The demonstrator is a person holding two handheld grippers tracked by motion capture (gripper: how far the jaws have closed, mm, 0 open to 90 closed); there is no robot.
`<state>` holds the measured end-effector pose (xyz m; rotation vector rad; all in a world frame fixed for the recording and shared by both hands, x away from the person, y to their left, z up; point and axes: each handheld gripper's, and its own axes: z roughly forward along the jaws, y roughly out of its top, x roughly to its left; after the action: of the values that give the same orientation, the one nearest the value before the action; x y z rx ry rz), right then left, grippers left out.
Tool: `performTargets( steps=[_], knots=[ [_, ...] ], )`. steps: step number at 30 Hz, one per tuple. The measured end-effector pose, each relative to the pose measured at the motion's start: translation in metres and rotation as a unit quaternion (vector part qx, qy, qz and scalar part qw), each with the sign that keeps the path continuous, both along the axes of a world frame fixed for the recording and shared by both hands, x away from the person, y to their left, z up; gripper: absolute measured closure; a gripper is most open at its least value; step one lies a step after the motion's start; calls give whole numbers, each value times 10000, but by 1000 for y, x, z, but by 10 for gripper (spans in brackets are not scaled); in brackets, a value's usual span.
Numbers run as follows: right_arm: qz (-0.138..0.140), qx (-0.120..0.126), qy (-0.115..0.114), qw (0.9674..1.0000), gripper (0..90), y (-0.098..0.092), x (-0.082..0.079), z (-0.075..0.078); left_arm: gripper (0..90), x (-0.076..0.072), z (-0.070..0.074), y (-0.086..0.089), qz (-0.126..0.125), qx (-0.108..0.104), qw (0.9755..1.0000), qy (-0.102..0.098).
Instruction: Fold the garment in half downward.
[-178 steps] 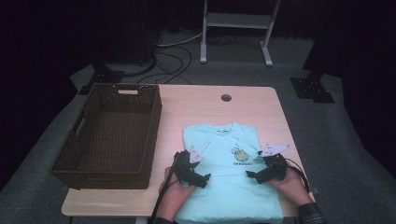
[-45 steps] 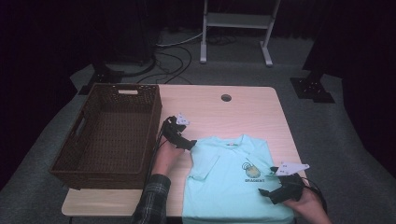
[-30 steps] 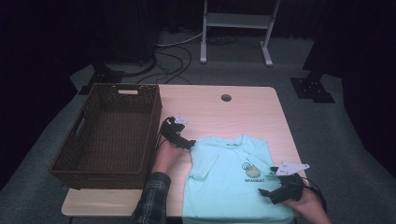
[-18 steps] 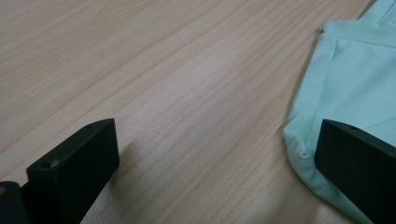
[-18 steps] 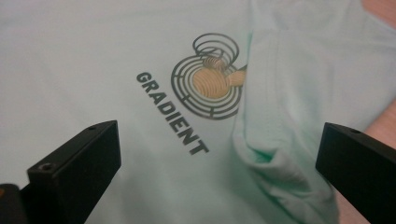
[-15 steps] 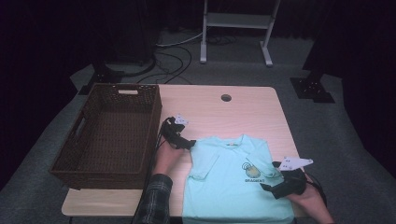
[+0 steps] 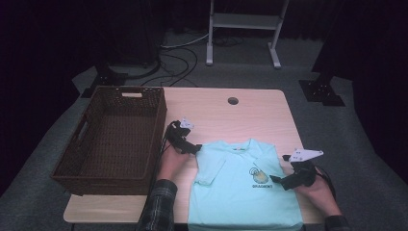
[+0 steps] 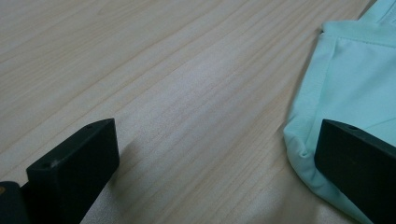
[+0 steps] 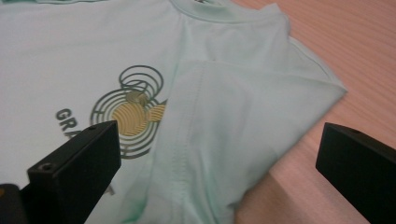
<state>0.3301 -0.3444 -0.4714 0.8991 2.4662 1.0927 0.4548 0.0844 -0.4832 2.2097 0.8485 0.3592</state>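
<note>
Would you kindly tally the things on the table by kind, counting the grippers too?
Mint-green T-shirt with a printed logo: 1
Dark brown woven wicker basket: 1
Black two-jaw grippers, left gripper and right gripper: 2
Total: 4

Two forearms come in from the bottom edge of the high view. The left forearm wears a checked sleeve, and the left hand (image 7: pixel 169 163) reaches forward and holds the left tool (image 7: pixel 188 147) low, with its tip pointing toward the right. In the left gripper view the two black jaws of this tool stand wide apart, with nothing between them. The right hand (image 7: pixel 317 190) is nearer to the person, at the right side, and it grips the right tool (image 7: pixel 278 180), which points toward the left. The jaws of the right tool are also spread wide, with nothing clamped. Both tools are held low.
</note>
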Motion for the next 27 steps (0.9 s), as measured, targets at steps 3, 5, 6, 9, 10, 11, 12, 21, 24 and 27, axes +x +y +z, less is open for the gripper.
performTargets(
  steps=[3,5,6,9,10,11,12,21,24,27],
  knots=[
    [-39,-10,1,10000,0,-3,8,-1,0,0,0,0,1,-1,10000,0],
    [-75,12,5,10000,0,-5,13,0,0,0,0,0,0,-1,10000,-1],
    [-86,17,-14,10000,0,-6,15,0,0,0,0,0,0,-1,10000,-1],
    [-135,53,-64,9999,0,-8,22,3,0,0,0,0,-1,0,10000,-1],
    [-138,56,-80,9999,0,-9,24,4,0,0,0,0,-1,-1,10000,-1],
    [-145,72,-100,9998,0,-9,27,5,0,0,0,0,-1,-1,10000,-2],
    [-176,89,-110,9997,0,-10,30,5,0,0,0,0,-1,-1,10000,-1],
    [-277,102,-165,9994,84,-14,58,4,0,0,0,0,-2,0,10000,-3],
    [-315,134,-116,9993,136,-17,67,2,0,0,0,0,0,-1,10000,-2],
    [-333,124,-131,9993,182,-18,73,0,0,0,0,0,0,-1,10000,-2]
  ],
)
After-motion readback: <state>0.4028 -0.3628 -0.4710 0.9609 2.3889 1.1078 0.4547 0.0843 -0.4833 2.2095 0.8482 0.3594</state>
